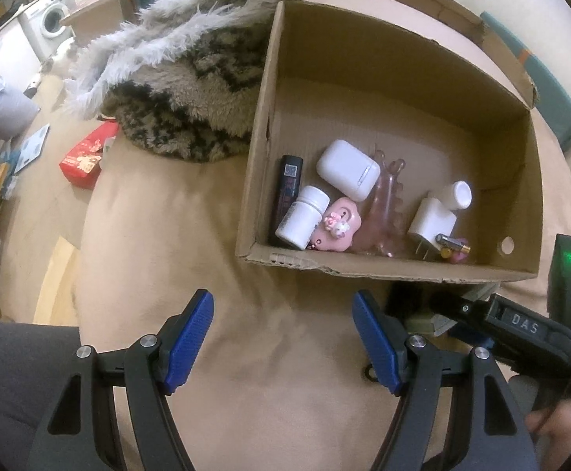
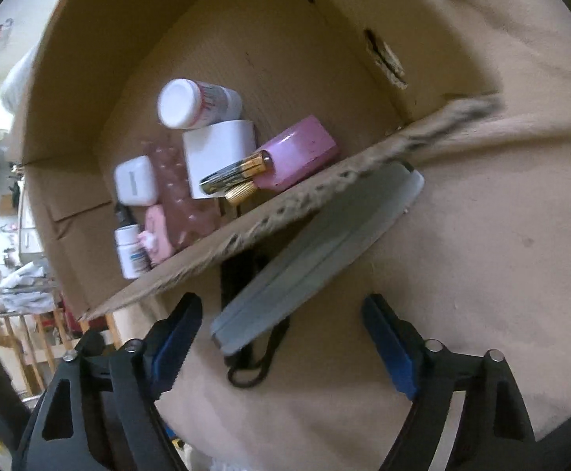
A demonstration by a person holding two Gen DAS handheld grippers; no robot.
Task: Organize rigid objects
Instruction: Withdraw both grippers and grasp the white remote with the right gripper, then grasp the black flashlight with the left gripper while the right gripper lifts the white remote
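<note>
An open cardboard box [image 1: 364, 78] stands on a beige bed sheet [image 1: 167, 235]. Inside lie a white earbud case [image 1: 347, 170], a white bottle [image 1: 301, 218], a pink charm case [image 1: 338, 227], a white charger [image 1: 430, 221] and a battery [image 1: 452, 240]. My left gripper [image 1: 283, 337] is open over bare sheet in front of the box. In the right wrist view a flat grey case [image 2: 309, 259] lies outside the box wall [image 2: 285, 212], on a black strapped object [image 2: 254, 357]. My right gripper [image 2: 281, 314] is open; the case's near end sits between its fingers, untouched.
A furry grey and patterned blanket [image 1: 191, 90] lies left of the box. A red packet [image 1: 83, 161] sits on the floor beyond the bed's edge. A teal object [image 1: 544, 86] lies right of the box. The right gripper's body [image 1: 521, 325] is close beside my left fingers.
</note>
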